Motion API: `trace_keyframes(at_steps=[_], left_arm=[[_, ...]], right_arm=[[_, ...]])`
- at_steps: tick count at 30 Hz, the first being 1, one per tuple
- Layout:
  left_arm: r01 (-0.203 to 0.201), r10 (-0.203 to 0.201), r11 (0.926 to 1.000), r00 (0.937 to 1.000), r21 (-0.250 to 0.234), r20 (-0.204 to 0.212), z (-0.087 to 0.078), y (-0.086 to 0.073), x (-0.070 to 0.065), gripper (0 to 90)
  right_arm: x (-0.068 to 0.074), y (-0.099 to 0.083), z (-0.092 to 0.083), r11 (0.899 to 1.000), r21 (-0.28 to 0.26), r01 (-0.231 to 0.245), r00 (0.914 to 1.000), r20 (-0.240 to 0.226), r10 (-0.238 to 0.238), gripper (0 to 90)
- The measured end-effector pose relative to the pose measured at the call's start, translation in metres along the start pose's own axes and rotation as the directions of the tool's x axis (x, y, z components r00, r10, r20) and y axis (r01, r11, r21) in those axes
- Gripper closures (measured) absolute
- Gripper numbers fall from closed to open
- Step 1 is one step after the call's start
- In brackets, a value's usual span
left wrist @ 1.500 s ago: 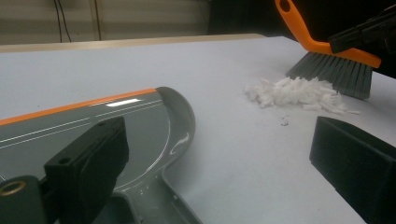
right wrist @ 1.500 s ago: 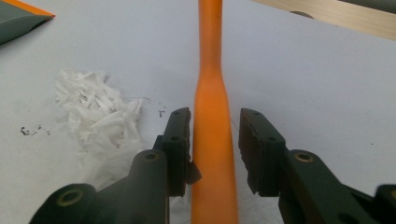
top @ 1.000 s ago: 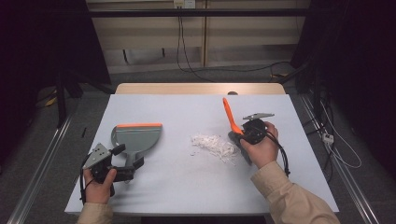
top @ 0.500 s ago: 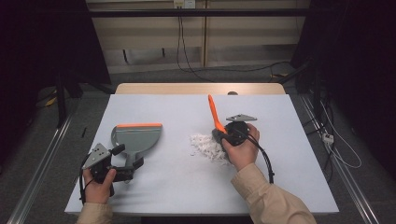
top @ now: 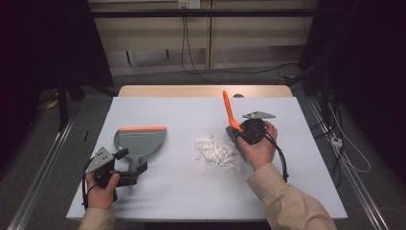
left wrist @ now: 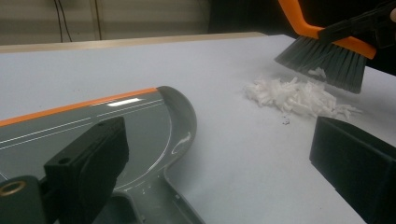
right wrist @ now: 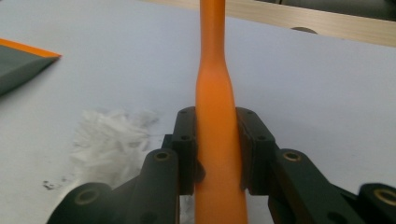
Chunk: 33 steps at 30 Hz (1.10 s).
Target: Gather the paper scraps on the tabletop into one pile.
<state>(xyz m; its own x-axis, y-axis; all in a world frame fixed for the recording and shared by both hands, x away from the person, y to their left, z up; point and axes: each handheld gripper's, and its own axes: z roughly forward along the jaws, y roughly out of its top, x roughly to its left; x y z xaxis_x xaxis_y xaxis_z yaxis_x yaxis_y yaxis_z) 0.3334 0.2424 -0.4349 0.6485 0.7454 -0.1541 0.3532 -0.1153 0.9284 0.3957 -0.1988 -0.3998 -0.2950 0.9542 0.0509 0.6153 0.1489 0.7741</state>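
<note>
Both tongs are busy: right tongs (right wrist: 217,154) pinching the orange brush (top: 231,117) behind the white scraps (top: 216,152), left tongs (top: 125,168) spread around the dustpan (top: 141,143) handle, steadying it as the catcher.

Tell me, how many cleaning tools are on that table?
2. A grey dustpan lies at the left, its handle by the left gripper. An orange brush stands at the right, clamped in the right gripper beside the white scraps.

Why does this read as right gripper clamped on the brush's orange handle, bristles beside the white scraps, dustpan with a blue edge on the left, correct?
One slip: the dustpan edge is orange, not blue, as the high view shows. Right gripper does clamp the brush handle beside the white scraps.
</note>
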Motion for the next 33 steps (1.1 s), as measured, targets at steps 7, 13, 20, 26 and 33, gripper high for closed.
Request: trace_keyframes(at_steps=[7,13,20,26,33], left_arm=[[0.008,-0.008,1.0000,1.0000,-0.003,-0.002,0.000,0.000,0.001,4.4],[0.008,-0.008,1.0000,1.0000,-0.003,0.000,0.001,0.000,0.000,4.4],[-0.001,0.001,1.0000,1.0000,0.004,-0.001,0.001,-0.001,0.002,4.4],[-0.002,0.002,1.0000,1.0000,0.006,0.000,0.001,0.000,0.002,4.4],[0.001,0.000,1.0000,1.0000,0.004,-0.003,0.000,-0.001,0.002,4.4]], right_arm=[[0.001,-0.015,0.010,0.998,0.008,0.054,0.9968,0.059,-0.055,71.8],[0.023,-0.014,0.015,0.997,0.002,0.073,0.9972,0.018,-0.073,71.4],[0.026,-0.011,0.019,1.000,-0.024,0.011,0.9980,-0.063,-0.012,71.8],[0.026,-0.005,0.020,0.999,-0.048,-0.007,0.9933,-0.115,0.002,71.8],[0.027,0.008,0.017,0.996,-0.084,0.023,0.9937,-0.108,-0.032,71.8]])
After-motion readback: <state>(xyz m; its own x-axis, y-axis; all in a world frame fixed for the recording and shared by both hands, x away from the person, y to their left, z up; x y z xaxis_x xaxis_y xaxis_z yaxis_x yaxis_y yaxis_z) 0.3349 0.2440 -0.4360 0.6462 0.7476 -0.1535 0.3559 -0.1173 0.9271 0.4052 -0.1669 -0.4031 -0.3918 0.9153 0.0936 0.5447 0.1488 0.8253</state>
